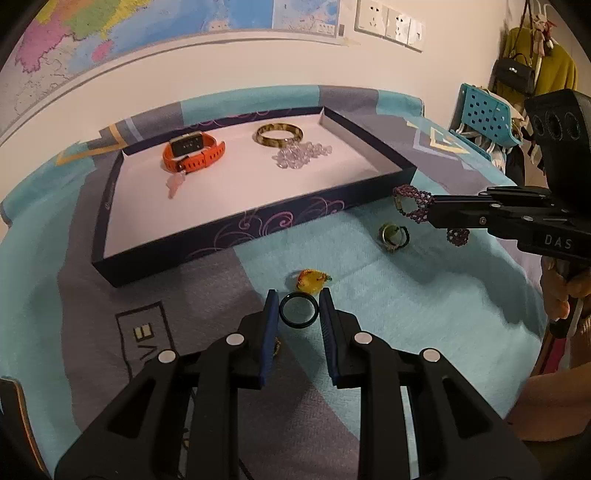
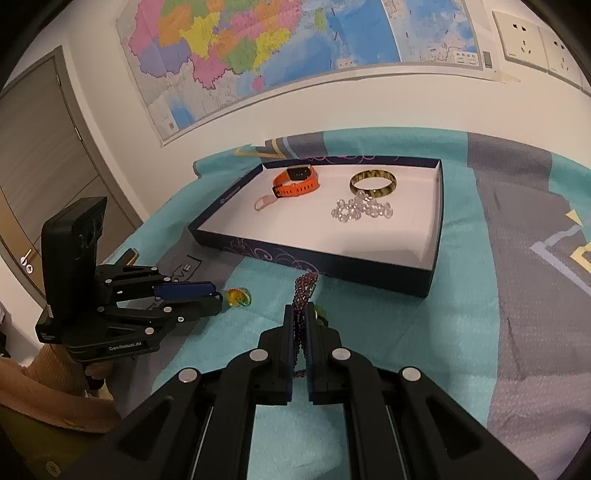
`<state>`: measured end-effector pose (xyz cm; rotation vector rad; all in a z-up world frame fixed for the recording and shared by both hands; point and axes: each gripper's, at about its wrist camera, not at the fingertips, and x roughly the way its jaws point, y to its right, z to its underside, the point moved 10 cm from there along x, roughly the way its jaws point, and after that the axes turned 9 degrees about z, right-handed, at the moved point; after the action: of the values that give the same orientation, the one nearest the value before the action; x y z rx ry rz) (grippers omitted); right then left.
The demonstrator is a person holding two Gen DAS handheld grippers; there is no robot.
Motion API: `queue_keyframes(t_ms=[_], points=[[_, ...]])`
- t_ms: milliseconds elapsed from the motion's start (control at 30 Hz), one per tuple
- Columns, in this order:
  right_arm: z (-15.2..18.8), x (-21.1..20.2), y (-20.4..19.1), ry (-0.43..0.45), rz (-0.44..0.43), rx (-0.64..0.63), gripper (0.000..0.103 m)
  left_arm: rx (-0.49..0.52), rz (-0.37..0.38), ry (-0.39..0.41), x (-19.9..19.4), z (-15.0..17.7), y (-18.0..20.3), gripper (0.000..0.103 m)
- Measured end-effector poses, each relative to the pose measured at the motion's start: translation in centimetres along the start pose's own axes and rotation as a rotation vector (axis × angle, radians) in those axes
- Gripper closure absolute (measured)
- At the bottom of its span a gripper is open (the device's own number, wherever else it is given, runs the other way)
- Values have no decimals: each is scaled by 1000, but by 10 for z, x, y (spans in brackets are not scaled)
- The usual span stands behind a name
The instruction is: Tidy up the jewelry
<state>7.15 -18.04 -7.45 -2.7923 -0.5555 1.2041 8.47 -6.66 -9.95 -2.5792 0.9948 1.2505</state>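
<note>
The left tool grips a black ring between its blue pads, while the right tool clamps a purple beaded bracelet.

Left wrist view: mounted just behind the left gripper, angled down across the cloth-covered bench toward the tray and wall map. Right wrist view: same low, close stance behind the right gripper, apparently set further right. Shared: tray, map, wall sockets, each opposite gripper.
</note>
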Motion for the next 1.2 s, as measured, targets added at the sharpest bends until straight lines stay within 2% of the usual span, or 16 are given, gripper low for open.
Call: queue_keyframes(t_ms=[700, 1200], points=[[-44, -2, 4, 74, 41, -46, 99, -39, -20, 131, -31, -50, -22, 80], [-73, 30, 17, 55, 78, -80, 99, -64, -38, 134, -16, -77, -47, 80]])
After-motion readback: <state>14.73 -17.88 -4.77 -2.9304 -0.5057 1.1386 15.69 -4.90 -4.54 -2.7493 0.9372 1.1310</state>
